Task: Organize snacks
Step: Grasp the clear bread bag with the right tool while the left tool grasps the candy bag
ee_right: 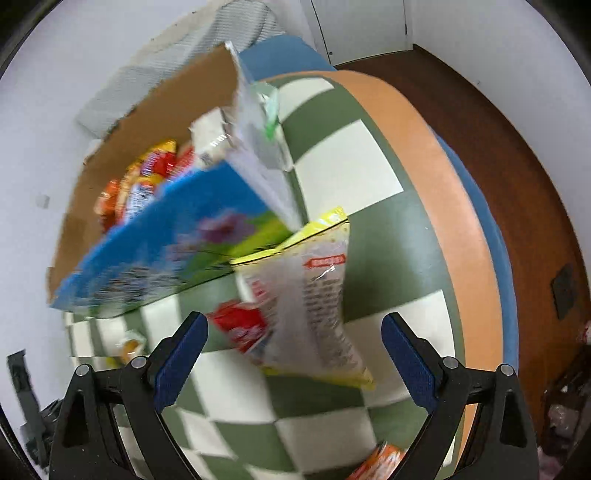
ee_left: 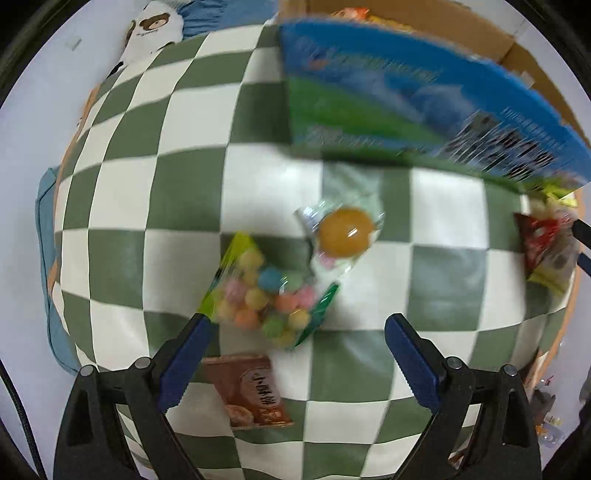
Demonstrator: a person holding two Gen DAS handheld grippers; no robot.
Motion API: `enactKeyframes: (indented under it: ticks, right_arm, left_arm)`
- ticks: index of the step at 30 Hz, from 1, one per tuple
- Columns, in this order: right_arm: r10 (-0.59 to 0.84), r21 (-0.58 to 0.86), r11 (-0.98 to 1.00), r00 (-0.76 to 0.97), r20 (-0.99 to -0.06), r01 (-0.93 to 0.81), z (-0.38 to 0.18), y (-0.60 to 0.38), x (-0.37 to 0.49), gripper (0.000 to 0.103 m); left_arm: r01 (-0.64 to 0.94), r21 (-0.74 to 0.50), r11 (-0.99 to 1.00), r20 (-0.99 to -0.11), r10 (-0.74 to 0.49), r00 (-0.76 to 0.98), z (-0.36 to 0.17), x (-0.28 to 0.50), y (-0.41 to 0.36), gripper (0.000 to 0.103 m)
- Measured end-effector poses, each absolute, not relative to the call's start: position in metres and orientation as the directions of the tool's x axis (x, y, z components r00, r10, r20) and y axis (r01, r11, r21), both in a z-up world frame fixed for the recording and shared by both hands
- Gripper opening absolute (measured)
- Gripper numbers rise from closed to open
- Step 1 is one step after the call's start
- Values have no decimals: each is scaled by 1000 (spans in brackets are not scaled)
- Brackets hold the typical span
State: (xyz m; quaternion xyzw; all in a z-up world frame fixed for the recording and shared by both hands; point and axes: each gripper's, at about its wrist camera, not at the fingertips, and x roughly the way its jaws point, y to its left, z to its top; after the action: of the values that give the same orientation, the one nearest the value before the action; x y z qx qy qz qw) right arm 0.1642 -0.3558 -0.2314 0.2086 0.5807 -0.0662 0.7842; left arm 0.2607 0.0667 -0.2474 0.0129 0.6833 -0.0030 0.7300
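Note:
In the left wrist view my left gripper [ee_left: 297, 334] is open and empty above the checked cloth. Just ahead of it lie a clear bag of coloured candy balls [ee_left: 264, 295], a wrapped orange jelly cup [ee_left: 345, 232] and a brown biscuit packet [ee_left: 249, 393]. The blue-sided cardboard box [ee_left: 406, 96] stands at the far right. In the right wrist view my right gripper [ee_right: 293, 334] is open and empty. A yellow-edged clear snack bag [ee_right: 314, 302] and a red packet [ee_right: 242, 326] lie between its fingers, beside the box [ee_right: 173, 243], which holds several snacks [ee_right: 147, 181].
The green-and-white checked cloth [ee_left: 147, 221] covers a round table with an orange rim [ee_right: 443, 192]. More packets [ee_left: 546, 243] lie at the left view's right edge. An orange packet [ee_right: 380, 463] lies near the right gripper's base. A bear-print cushion [ee_left: 155, 29] is at the far left.

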Motion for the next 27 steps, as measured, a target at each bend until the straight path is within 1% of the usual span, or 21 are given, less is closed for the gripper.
enactKeyframes:
  ticks: [1, 2, 3, 6, 9, 10, 12, 15, 17, 19, 20, 24, 26, 27]
  right_arm:
    - [135, 242, 907, 305, -943, 344, -240, -355, 166, 81]
    - [139, 235, 912, 285, -948, 337, -250, -353, 167, 55]
    - [142, 230, 916, 271, -952, 330, -256, -351, 168, 51]
    - [125, 210, 931, 283, -951, 297, -255, -343, 156, 50]
    - [165, 244, 926, 272, -948, 289, -254, -337, 136, 50]
    - [173, 249, 926, 266, -948, 283, -254, -333, 130, 50]
    - [198, 267, 926, 256, -946, 268, -253, -323, 116, 49]
    - [224, 285, 924, 243, -944, 255, -255, -307, 100, 49]
    - [227, 287, 924, 240, -944, 253, -258, -298, 94, 49]
    - [235, 293, 922, 234, -943, 255, -261, -290, 91, 49]
    - [237, 294, 921, 233, -943, 256, -263, -287, 91, 49]
    - [222, 277, 931, 234, -946, 237, -265, -273, 97, 49]
    - [212, 263, 940, 231, -949, 216, -266, -267, 103, 49]
    - [202, 250, 947, 229, -952, 204, -266, -263, 106, 49]
  left_arm:
    - [29, 32, 999, -998, 30, 63, -251, 256, 71, 96]
    - [34, 36, 999, -997, 33, 64, -251, 252, 74, 96]
    - [33, 38, 999, -997, 36, 65, -252, 249, 77, 96]
    - [42, 68, 997, -996, 65, 68, -256, 236, 88, 96]
    - [63, 83, 995, -996, 80, 40, -266, 232, 89, 96]
    - [70, 69, 995, -997, 68, 27, -270, 232, 89, 96]
    - [21, 26, 999, -999, 26, -21, -279, 235, 93, 96]
    - [-194, -141, 971, -983, -161, -88, -295, 245, 115, 96]
    - [-356, -243, 902, -954, -288, -79, -307, 250, 131, 96]
    - [-453, -293, 842, -934, -353, -50, -316, 255, 139, 96]
    - [-471, -308, 826, -930, -367, -35, -319, 259, 138, 96]
    - [-426, -297, 855, -942, -335, -16, -319, 275, 119, 93]
    - [-373, -254, 892, -960, -280, -16, -317, 283, 103, 93]
    - [-343, -238, 909, -966, -258, -15, -318, 287, 97, 91]
